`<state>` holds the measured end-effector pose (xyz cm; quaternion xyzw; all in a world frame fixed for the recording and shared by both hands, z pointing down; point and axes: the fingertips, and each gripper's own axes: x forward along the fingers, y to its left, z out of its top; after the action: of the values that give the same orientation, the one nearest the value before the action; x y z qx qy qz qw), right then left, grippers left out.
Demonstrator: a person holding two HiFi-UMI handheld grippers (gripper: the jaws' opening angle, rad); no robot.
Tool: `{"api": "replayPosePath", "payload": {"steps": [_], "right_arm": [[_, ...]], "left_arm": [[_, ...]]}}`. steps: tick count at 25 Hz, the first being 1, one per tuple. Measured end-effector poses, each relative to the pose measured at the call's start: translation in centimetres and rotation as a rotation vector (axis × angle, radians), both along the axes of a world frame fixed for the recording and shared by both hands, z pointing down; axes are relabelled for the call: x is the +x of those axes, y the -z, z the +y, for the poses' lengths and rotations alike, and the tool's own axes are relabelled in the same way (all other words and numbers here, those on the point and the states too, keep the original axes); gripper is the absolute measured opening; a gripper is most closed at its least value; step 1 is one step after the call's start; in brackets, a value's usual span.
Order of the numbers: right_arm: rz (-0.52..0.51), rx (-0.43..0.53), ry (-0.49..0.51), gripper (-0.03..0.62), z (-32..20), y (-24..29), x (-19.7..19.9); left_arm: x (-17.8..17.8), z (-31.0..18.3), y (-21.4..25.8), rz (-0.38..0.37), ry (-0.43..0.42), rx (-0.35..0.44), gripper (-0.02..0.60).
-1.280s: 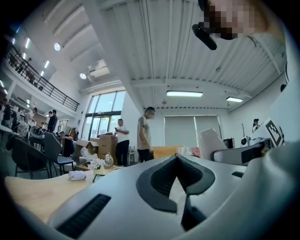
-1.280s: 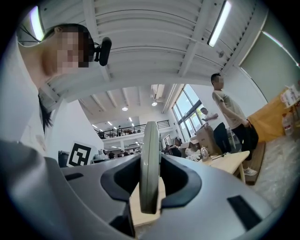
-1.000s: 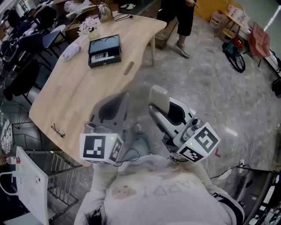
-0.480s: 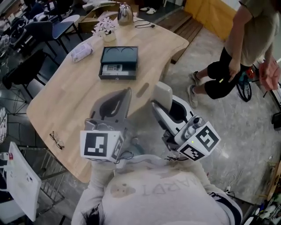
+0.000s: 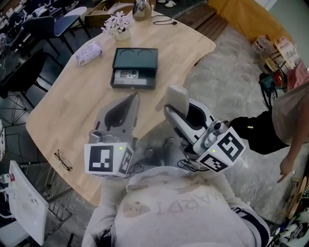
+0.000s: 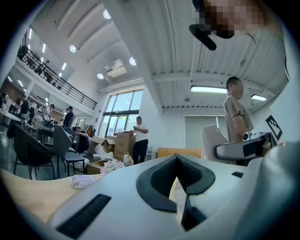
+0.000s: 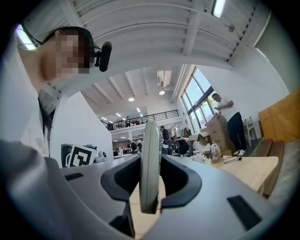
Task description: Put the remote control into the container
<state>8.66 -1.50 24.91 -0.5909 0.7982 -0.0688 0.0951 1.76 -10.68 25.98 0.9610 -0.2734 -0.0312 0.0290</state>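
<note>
A dark container (image 5: pixel 153 67) lies on the wooden table (image 5: pixel 77 111), with a small pale item (image 5: pixel 126 75) in its near compartment. My right gripper (image 5: pixel 175 105) hovers over the table's near edge, shut on a pale flat slab with rounded corners (image 5: pixel 176 96), apparently the remote control. The right gripper view shows the slab (image 7: pixel 150 168) edge-on between the jaws of the right gripper (image 7: pixel 151 140). To its left, my left gripper (image 5: pixel 133 97) is shut and empty. Its jaws meet in a notch in the left gripper (image 6: pixel 177 159) view. Both grippers are short of the container.
Beyond the container are a tissue pack (image 5: pixel 89 53), a flower pot (image 5: pixel 118 26) and a kettle (image 5: pixel 141 7). Glasses (image 5: pixel 63 160) lie near the table's front left edge. A person (image 5: pixel 270 130) stands on the floor at the right. Chairs (image 5: pixel 24 62) line the left side.
The table and container have come nearer and more central in the head view. The bystander moved from beyond the table to the right. Both grippers keep their pose.
</note>
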Motion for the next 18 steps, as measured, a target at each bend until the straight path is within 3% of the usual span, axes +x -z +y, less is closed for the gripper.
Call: {"api": "replayPosePath", "payload": {"steps": [8, 18], "right_arm": [[0.028, -0.018, 0.070, 0.120, -3.8, -0.6, 0.7], [0.081, -0.077, 0.200, 0.120, -12.3, -3.8, 4.8]], "left_arm": [[0.0, -3.7, -0.3, 0.013, 0.080, -0.012, 0.000], [2.9, -9.7, 0.2, 0.008, 0.208, 0.008, 0.000]]}}
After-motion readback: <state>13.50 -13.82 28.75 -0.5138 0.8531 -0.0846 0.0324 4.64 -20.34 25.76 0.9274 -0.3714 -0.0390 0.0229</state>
